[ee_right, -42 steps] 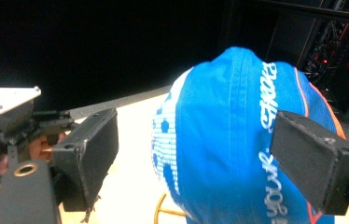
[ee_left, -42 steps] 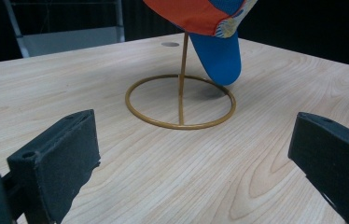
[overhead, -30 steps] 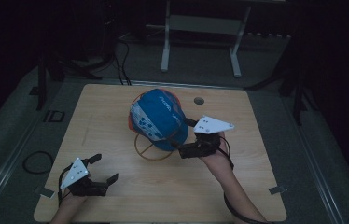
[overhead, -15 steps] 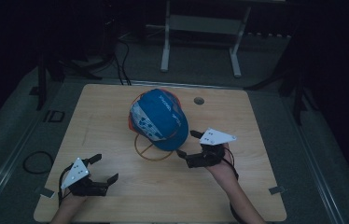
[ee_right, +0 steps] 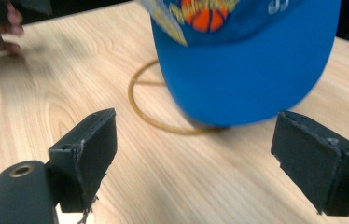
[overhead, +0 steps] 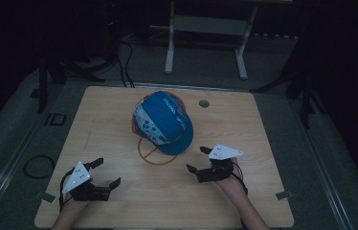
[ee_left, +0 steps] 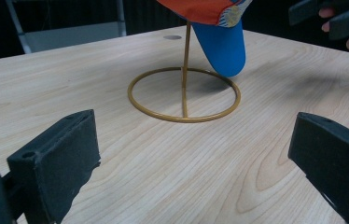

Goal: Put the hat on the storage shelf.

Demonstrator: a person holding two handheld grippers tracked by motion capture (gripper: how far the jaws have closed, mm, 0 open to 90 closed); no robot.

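- While both hands rest low on the near part of the desk [overhead: 244, 120], the blue cap [overhead: 163, 122] sits on top of a thin gold wire stand [overhead: 158, 154] near the middle, its brim pointing down toward the person's right.
- The left gripper [overhead: 104, 173] lies at the near left corner, well apart from the cap, with its fingers [ee_left: 56, 158] spread wide and nothing between them.
- The right gripper [overhead: 200, 160] sits just beside the stand's ring, close to the brim, and its fingers [ee_right: 86, 154] are likewise spread and empty.
- From where I stand, the cap looks hung and let go, so I would judge the placing step finished or a fresh reach not yet begun.
- If the cap is to be handled again, the right gripper is the nearer one; it would need to rise to the brim edge and pinch it flat, since the stand is only a slim post on a ring and could tip under a sideways push.
- The left gripper could steady the ring on the desk, though it has a fair way to travel first.
- Count: one cap, one wire stand with a single ring base and one upright post, two grippers, one desk.
- There is also one small round hole [overhead: 204, 103] in the desk behind the cap, and a metal frame [overhead: 206, 28] stands on the floor beyond the far edge.
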